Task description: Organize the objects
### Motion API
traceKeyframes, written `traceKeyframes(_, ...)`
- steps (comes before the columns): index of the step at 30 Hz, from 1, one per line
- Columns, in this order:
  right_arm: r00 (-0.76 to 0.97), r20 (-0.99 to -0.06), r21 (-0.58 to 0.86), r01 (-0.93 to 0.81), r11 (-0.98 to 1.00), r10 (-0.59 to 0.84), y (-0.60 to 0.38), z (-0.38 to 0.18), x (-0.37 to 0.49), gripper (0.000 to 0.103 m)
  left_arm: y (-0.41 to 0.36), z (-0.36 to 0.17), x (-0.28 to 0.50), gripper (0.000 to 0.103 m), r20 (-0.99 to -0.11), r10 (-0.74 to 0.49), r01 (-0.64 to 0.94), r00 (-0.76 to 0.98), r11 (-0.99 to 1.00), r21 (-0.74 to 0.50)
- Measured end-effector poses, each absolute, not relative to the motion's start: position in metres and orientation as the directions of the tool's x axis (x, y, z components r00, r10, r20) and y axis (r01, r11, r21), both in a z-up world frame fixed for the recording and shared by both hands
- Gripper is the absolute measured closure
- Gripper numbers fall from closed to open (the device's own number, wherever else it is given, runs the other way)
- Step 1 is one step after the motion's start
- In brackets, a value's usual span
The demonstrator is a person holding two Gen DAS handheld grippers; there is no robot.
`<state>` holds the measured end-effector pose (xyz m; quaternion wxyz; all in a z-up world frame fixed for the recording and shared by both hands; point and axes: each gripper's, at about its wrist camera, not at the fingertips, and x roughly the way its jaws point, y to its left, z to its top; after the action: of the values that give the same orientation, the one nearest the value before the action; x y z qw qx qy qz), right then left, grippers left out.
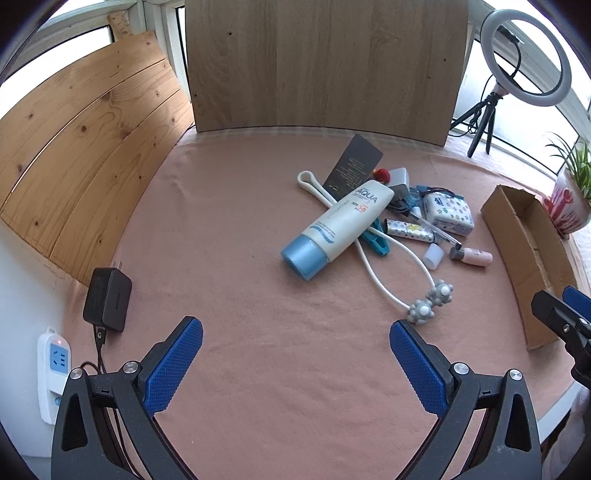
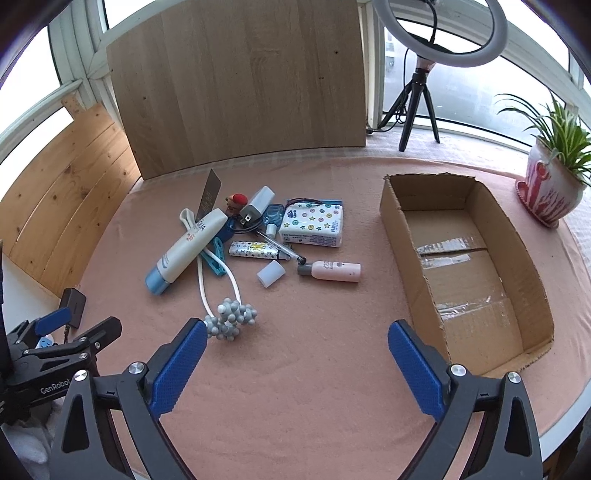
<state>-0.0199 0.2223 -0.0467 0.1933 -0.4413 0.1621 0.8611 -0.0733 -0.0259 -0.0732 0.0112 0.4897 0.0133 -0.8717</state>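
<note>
Pink cloth [image 2: 295, 369] under a toiletry pile: sunscreen tube [image 2: 188, 249], tissue pack [image 2: 314, 225], pink bottle [image 2: 332, 271]. Cardboard box [image 2: 417, 288] sits right. We see left gripper [image 1: 295, 365] and right gripper [image 2: 295, 365] spread, holding nothing.

One cardboard box [image 2: 469, 266]. One large sunscreen tube [image 2: 188, 249] with a blue cap. One small patterned tube [image 2: 255, 250]. One pink bottle [image 2: 330, 270]. One loose white cap [image 2: 271, 273]. One tissue pack [image 2: 312, 226] printed with buttons and stars. One white massage roller [image 2: 231, 314] with two studded heads. One teal clip [image 2: 217, 260]. One clear pen [image 2: 280, 247]. One white plug adapter [image 2: 256, 205]. One dark card [image 2: 209, 194]. One small red toy [image 2: 236, 201]. One black power adapter [image 1: 108, 300]. One white power strip [image 1: 53, 369]. One ring light [image 2: 439, 33] on a tripod. One potted plant [image 2: 554, 173]. Two wooden boards: one pale [image 2: 240, 85], one knotty [image 1: 88, 155].
</note>
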Motion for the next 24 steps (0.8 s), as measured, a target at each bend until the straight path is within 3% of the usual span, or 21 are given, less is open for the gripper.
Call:
traceKeyframes(12, -0.508, -0.853, 0.148, -0.452, -0.88, 0.118, 0.223, -0.063, -0.047, 0.029, -0.032, -0.084, -0.129, 0.004, -0.856, 0.0, 0.008, -0.517, -1.0, -0.005)
traceKeyframes(24, -0.496, -0.853, 0.096, -0.455, -0.886, 0.162, 0.217, -0.056, -0.052, 0.033, -0.031, -0.101, -0.19, 0.009, -0.869, 0.08, -0.019, -0.489, -0.997, -0.081)
